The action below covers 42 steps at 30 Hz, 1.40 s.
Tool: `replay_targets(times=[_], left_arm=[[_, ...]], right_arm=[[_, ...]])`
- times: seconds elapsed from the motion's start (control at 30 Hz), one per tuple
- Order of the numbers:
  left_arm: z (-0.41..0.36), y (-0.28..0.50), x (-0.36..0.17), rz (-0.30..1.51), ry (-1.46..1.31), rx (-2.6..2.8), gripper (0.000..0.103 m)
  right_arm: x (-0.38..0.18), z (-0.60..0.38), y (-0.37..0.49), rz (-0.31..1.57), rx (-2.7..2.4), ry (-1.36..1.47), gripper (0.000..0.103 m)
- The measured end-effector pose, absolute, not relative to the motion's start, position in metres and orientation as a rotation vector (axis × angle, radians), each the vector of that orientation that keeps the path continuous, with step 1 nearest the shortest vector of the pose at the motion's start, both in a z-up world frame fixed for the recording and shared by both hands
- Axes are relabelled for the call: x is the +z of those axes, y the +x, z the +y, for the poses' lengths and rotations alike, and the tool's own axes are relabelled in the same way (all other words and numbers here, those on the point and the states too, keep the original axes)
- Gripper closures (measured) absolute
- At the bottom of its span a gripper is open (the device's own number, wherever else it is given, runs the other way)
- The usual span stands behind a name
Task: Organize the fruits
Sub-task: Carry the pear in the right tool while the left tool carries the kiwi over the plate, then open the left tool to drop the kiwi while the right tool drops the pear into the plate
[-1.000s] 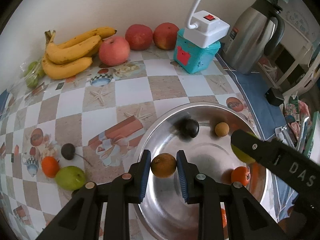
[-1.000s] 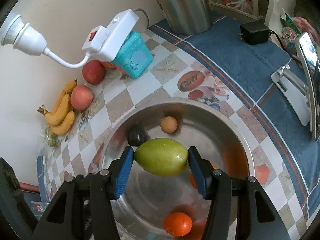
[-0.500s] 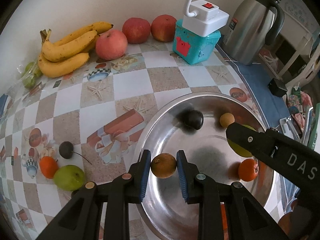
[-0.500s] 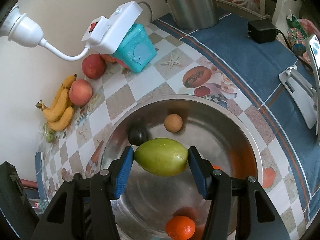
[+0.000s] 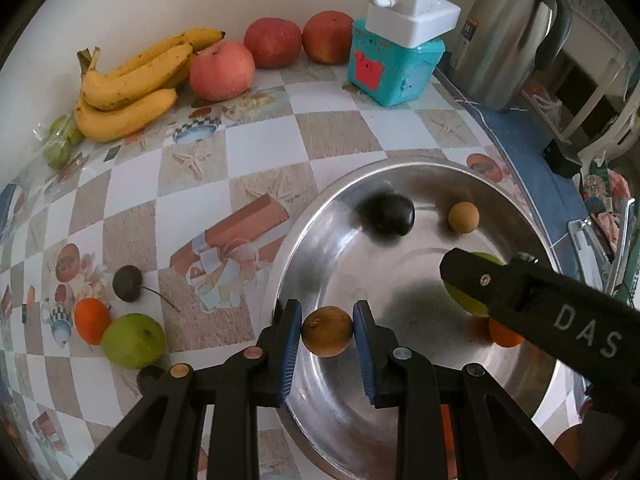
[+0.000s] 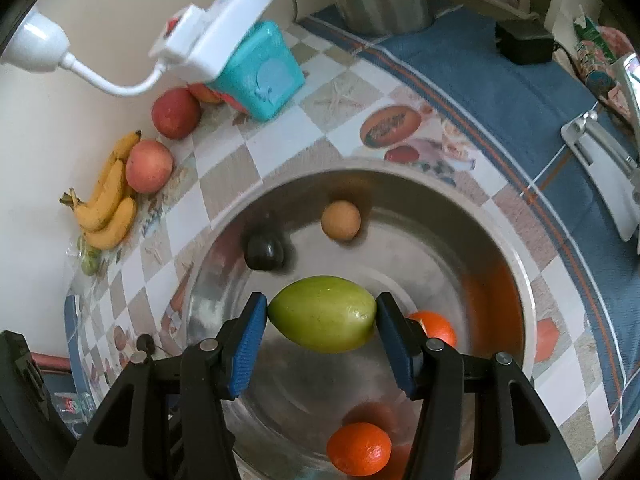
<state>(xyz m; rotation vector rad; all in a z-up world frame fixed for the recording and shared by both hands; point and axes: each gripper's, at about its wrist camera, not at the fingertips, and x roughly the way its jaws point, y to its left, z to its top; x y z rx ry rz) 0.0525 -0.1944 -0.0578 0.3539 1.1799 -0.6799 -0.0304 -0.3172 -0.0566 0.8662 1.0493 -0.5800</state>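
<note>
I have a small brown round fruit [image 5: 327, 331] pinched between the blue pads of my left gripper [image 5: 327, 334], low in the centre of the left wrist view and hanging over the near side of the steel bowl [image 5: 400, 162]. My right gripper [image 6: 322, 326] clamps a green oval fruit [image 6: 322, 313] by its two ends, mid-frame in the right wrist view, also above the bowl. The green one worries me most: the pads bear on its narrowing tips, so I judge it could squirt out sideways if I squeeze harder or tilt. Released from here, either fruit would likely roll on the curved steel and knock the dark plum [image 6: 265, 253], the tan ball [image 6: 340, 221] or the oranges [image 6: 359, 449] already inside. In the left wrist view my right gripper's arm crosses the lower right over the bowl, near the left one, so I could clip it if I move both at once. Outside the bowl at lower left, a green pear [image 5: 133, 340], an orange [image 5: 92, 320] and a dark fruit [image 5: 127, 277] wait on the checked tablecloth [image 5: 328, 136]; bananas [image 5: 132, 84] and apples [image 5: 222, 69] sit upper left.
</note>
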Motion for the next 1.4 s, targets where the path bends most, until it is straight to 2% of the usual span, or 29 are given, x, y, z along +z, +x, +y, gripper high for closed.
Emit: replay_targets(times=[0.33,0.7,0.83,1.33,1.37,1.4], left_arm=[[-0.196,0.051,-0.063,1.193,0.358,-0.678,0.071],[-0.195,0.052,-0.049,1.189,0.323,-0.706,0.051],[-0.19,0.054,-0.041,1.17,0.313,-0.69,0.036],[-0.156,0.067,-0.035,1.163,0.259,-0.594,0.035],[-0.154,0.068,-0.035,1.162,0.256,-0.591,0.035],[-0.152,0.068,-0.034,1.158,0.254,-0.588,0.034]], right_arm=[[-0.062,-0.316,-0.028,1.072,-0.579,0.862,0.045],[-0.052,-0.316,-0.028,1.064,-0.578,0.843,0.045],[-0.042,-0.317,-0.031,1.042,-0.585,0.83,0.045],[-0.032,-0.315,-0.036,1.037,-0.602,0.803,0.044],[-0.032,-0.315,-0.036,1.039,-0.601,0.8,0.043],[-0.032,-0.314,-0.036,1.042,-0.6,0.795,0.036]])
